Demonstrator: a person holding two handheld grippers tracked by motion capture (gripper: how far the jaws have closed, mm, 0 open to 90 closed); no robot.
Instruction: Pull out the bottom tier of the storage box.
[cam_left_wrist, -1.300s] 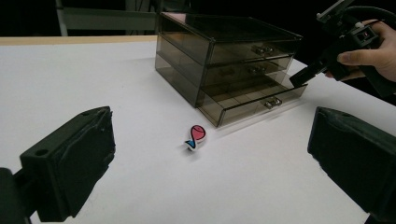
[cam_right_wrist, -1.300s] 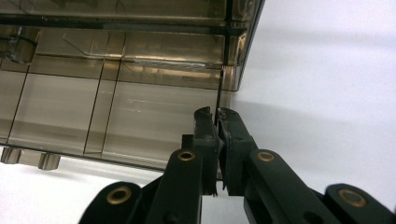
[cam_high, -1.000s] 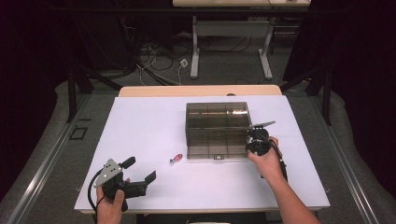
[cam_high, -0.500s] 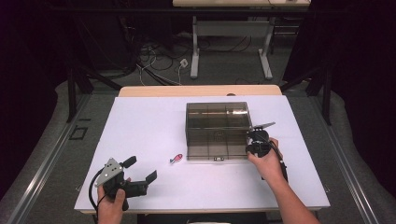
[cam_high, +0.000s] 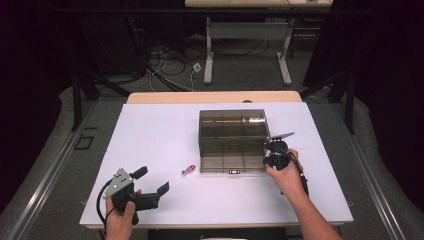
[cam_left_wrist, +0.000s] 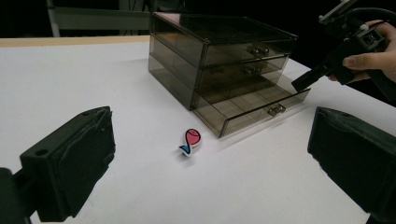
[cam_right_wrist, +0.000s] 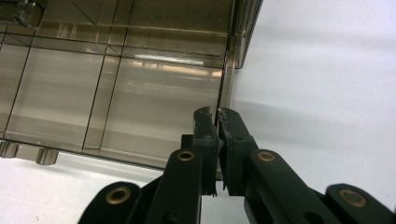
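A smoky clear drawer box (cam_high: 232, 131) (cam_left_wrist: 219, 46) stands mid-table with its bottom drawer (cam_high: 232, 162) (cam_left_wrist: 252, 107) (cam_right_wrist: 116, 93) pulled partly out. My right gripper (cam_high: 268, 160) (cam_right_wrist: 217, 116) is shut on the thin right side wall of that drawer, near its front corner; the same gripper (cam_left_wrist: 303, 83) appears in the left gripper view. A small pink and blue fish-shaped piece (cam_high: 188, 170) (cam_left_wrist: 189, 141) lies on the white table, left of the drawer front. My left gripper (cam_high: 154, 181) (cam_left_wrist: 212, 154) is held near the front left, open wide and empty, pointing toward the fish.
The white tabletop (cam_high: 160, 140) has free room to the left of the box and in front of it. A wooden strip (cam_high: 215, 97) runs along its far edge. Behind the table stand desk legs (cam_high: 209, 50) and cables (cam_high: 170, 60) on the floor.
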